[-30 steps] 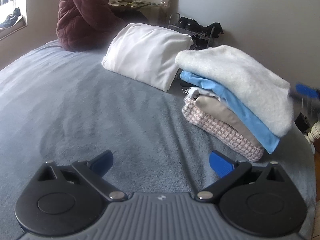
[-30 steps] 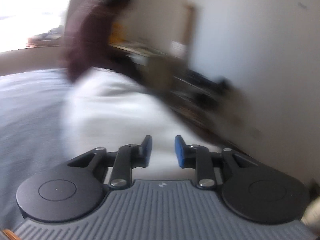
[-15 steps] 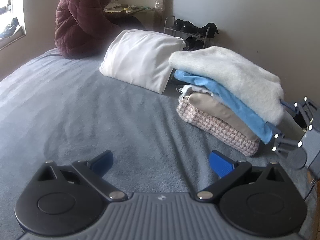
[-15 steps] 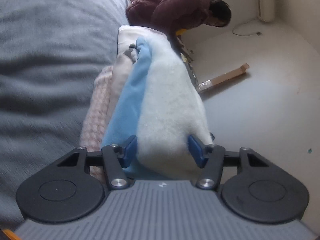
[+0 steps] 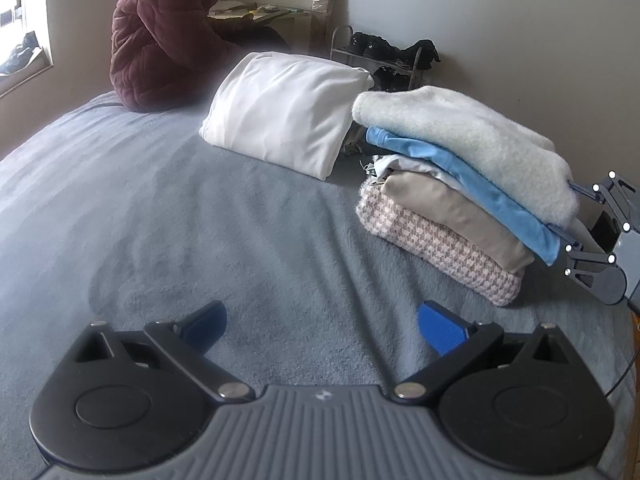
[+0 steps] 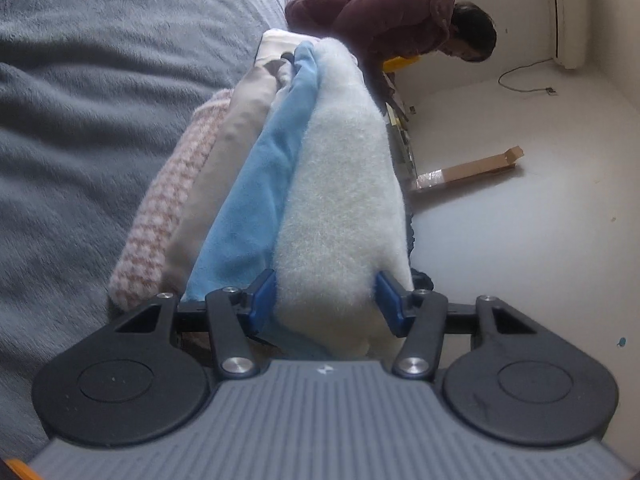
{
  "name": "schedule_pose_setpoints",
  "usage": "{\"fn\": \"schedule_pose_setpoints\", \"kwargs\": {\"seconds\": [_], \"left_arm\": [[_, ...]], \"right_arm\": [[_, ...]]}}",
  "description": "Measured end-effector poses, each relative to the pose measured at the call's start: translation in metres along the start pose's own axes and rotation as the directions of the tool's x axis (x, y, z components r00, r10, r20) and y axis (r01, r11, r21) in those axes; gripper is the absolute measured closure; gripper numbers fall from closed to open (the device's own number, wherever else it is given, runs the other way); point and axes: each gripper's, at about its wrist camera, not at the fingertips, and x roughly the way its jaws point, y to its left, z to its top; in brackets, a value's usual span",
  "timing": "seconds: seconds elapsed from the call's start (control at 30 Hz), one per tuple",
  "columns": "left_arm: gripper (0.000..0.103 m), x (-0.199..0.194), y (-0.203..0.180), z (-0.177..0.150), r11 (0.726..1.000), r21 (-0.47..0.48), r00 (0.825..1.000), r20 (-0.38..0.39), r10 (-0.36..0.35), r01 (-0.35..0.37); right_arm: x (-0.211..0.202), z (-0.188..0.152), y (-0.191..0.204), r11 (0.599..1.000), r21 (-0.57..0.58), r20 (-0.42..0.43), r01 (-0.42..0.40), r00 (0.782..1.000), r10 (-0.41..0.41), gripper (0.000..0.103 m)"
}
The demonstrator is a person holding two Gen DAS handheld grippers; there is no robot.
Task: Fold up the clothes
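Observation:
A stack of folded clothes lies on the grey bed blanket [image 5: 160, 208]. From the top it holds a white fleece garment [image 5: 472, 140], a blue one [image 5: 460, 172], a beige one [image 5: 448, 212] and a pink-checked one [image 5: 432, 248]. My right gripper [image 6: 324, 294] is rolled on its side at the stack's near end. Its blue pads press on both faces of the white fleece garment [image 6: 340, 200], one pad slipped between fleece and blue garment [image 6: 256, 184]. The left wrist view shows the right gripper [image 5: 564, 208] at the stack's right end. My left gripper [image 5: 320, 312] hovers open over bare blanket.
A white folded pillow [image 5: 284, 112] lies behind the stack. A person in a maroon jacket [image 5: 160, 32] sits at the bed's far edge by a desk. A shoe rack [image 5: 384, 52] stands against the wall. The bed's edge runs just right of the stack.
My right gripper rolled onto its side, sank to the stack's end and widened its jaws around the white fleece. The left gripper has stayed put and open.

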Motion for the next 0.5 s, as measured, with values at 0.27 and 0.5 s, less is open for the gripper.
{"fn": "schedule_pose_setpoints", "kwargs": {"seconds": [0.27, 0.5], "left_arm": [[0.0, 0.001, -0.003, 0.001, 1.0, 0.011, 1.0, 0.001, -0.004, 0.004], [0.0, -0.007, -0.01, 0.003, 0.999, 0.027, 1.0, 0.019, -0.017, 0.017]], "right_arm": [[0.004, 0.002, 0.016, 0.995, 0.099, 0.0, -0.007, 1.0, 0.007, 0.05], [-0.05, 0.015, -0.015, 0.85, 0.523, 0.022, -0.066, 0.998, 0.064, 0.048]]}}
